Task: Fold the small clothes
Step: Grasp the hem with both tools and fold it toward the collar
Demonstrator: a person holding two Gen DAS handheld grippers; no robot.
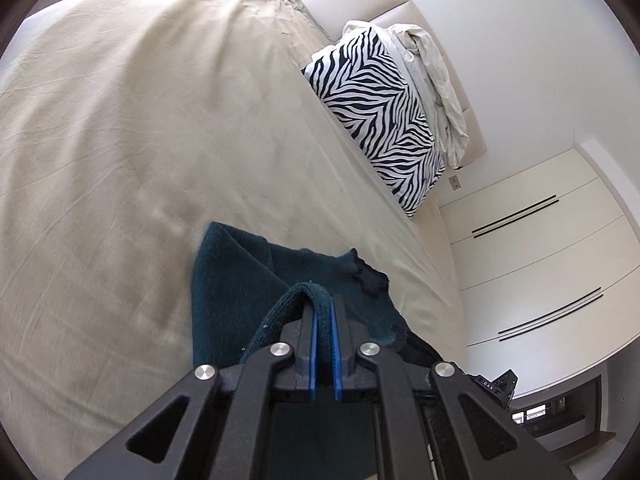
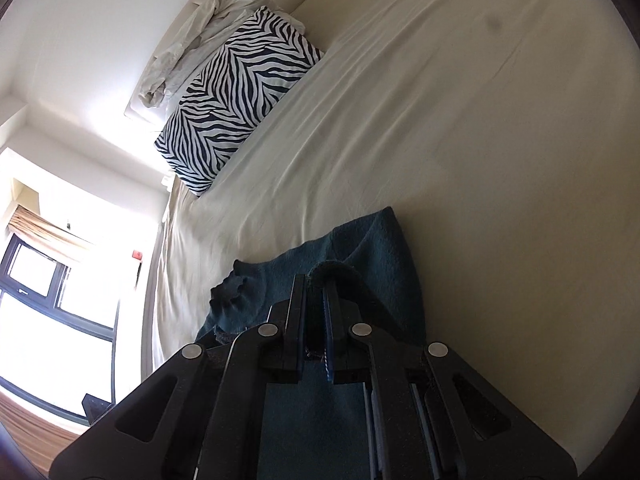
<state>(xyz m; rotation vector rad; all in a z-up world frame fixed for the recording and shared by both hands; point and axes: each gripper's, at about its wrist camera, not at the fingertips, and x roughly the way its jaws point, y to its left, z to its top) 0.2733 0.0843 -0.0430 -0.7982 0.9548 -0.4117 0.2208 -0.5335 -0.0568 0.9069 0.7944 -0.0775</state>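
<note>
Cream bedsheet (image 1: 140, 140), zebra pillow (image 1: 380, 120), white wardrobe (image 1: 540, 260)

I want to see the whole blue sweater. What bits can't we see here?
- Left wrist view: the sweater's near part is hidden behind the left claw.
- Right wrist view: the right claw covers its near part too.
- Both views: the bed is cut off by the picture's round edge.

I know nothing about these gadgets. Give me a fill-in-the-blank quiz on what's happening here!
1. Both grippers are shut on a dark ____ knitted garment.
2. It lies on a cream ____.
3. The pillow has a ____ pattern.
4. Crumpled white cloth lies ____ the pillow.

Missing: teal; bedsheet; zebra-stripe; behind
</note>
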